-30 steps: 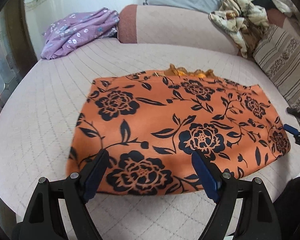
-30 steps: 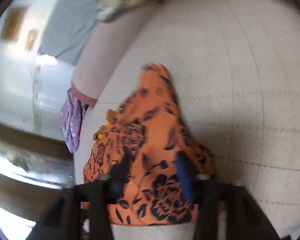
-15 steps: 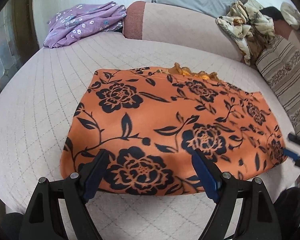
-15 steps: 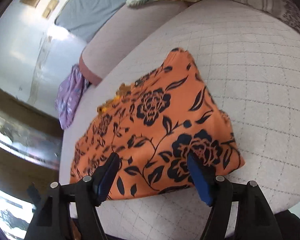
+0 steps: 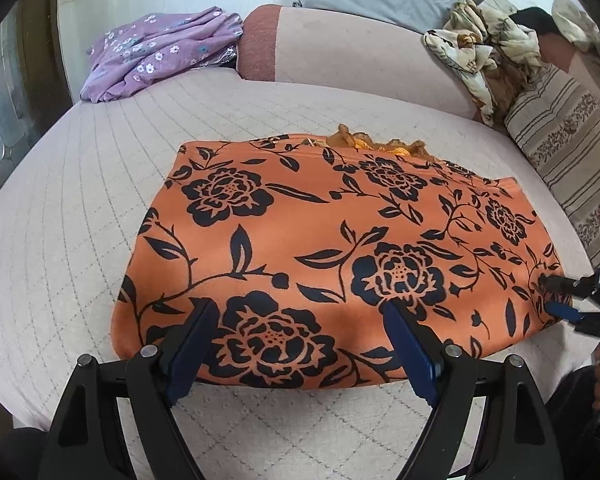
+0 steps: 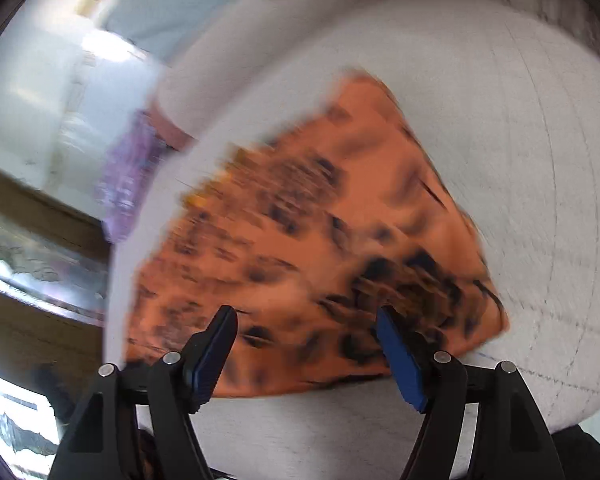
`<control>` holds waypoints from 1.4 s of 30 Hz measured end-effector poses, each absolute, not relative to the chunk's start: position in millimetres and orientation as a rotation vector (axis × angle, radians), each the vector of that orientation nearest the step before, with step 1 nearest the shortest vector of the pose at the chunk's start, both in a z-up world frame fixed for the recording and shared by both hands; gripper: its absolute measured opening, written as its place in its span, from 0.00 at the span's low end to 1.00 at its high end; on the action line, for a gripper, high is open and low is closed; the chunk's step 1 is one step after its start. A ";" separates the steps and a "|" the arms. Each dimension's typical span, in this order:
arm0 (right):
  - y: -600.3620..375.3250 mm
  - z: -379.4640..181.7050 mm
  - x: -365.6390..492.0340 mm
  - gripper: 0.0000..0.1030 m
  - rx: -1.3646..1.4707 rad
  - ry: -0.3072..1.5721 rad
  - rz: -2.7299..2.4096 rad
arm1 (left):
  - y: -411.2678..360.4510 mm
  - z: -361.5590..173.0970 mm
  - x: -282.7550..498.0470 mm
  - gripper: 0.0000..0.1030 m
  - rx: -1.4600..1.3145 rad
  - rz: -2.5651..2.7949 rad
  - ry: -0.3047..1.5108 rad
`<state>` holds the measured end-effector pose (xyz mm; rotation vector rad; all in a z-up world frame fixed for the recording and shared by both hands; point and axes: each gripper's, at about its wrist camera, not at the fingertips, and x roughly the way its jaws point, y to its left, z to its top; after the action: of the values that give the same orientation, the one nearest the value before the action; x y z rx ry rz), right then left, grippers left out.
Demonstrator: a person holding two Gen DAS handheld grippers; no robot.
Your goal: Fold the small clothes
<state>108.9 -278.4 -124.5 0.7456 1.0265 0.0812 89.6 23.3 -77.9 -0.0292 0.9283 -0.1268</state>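
Observation:
An orange garment with black flowers (image 5: 340,240) lies folded flat on the quilted bed; it also shows, blurred, in the right wrist view (image 6: 320,248). My left gripper (image 5: 300,328) is open and empty, its blue pads over the garment's near edge. My right gripper (image 6: 304,332) is open and empty over the garment's near right corner. It also shows at the right edge of the left wrist view (image 5: 560,296), its tips at the garment's right corner.
A purple flowered garment (image 5: 160,48) lies at the bed's far left. A beige patterned cloth (image 5: 484,52) hangs over the padded headboard (image 5: 360,52). A striped pillow (image 5: 572,160) sits at the right. The bed's near edge is just below the grippers.
The left gripper has held nearly still over the near edge. The right gripper has swung fast, blurring its view, and has closed in on the garment's right corner.

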 end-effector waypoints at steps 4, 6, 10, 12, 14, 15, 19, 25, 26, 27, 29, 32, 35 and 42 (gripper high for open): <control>-290.2 -116.1 97.6 0.72 0.789 0.973 0.058 | 28.4 -77.0 92.0 0.82 -0.040 -0.113 0.925; -287.4 -104.4 93.3 0.72 0.759 0.940 0.090 | 30.2 -74.7 92.1 0.82 -0.048 -0.108 0.917; -284.1 -106.4 71.1 0.72 0.877 0.915 0.138 | 30.6 -66.4 88.9 0.82 -0.014 -0.088 0.888; -280.0 -116.2 57.3 0.72 0.947 0.906 0.161 | 30.4 -64.6 89.8 0.82 -0.004 -0.072 0.892; -274.1 -126.4 51.8 0.72 0.967 0.929 0.141 | 29.1 -64.4 92.5 0.82 -0.003 -0.055 0.903; -272.5 -131.6 52.2 0.72 0.971 0.947 0.135 | 27.2 -63.9 93.9 0.82 -0.006 -0.054 0.904; -280.1 -134.8 59.5 0.72 1.004 0.928 0.106 | 13.9 -63.9 97.6 0.82 0.006 -0.060 0.904; -305.1 -139.7 62.7 0.72 1.094 0.893 0.045 | -4.2 -68.2 103.3 0.82 0.044 -0.062 0.936; -307.9 -139.4 62.9 0.72 1.095 0.889 0.041 | -5.4 -68.0 103.3 0.82 0.044 -0.062 0.936; -309.4 -138.5 63.8 0.72 1.086 0.890 0.040 | -6.6 -67.3 103.1 0.82 0.045 -0.063 0.936; -309.8 -137.3 65.5 0.72 1.072 0.891 0.037 | -7.9 -66.1 102.3 0.82 0.045 -0.064 0.935; -311.9 -137.0 64.7 0.72 1.077 0.886 0.030 | -7.7 -65.8 102.3 0.82 0.045 -0.061 0.940; -313.9 -136.5 65.5 0.72 1.068 0.884 0.024 | -5.9 -66.1 102.6 0.82 0.039 -0.056 0.945; -316.8 -135.9 66.9 0.72 1.059 0.880 0.010 | -3.0 -67.3 103.0 0.82 0.033 -0.051 0.955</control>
<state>66.9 -316.8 -135.9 1.0594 0.8799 0.0097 103.0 -3.0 -67.3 0.0329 0.9546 -0.0505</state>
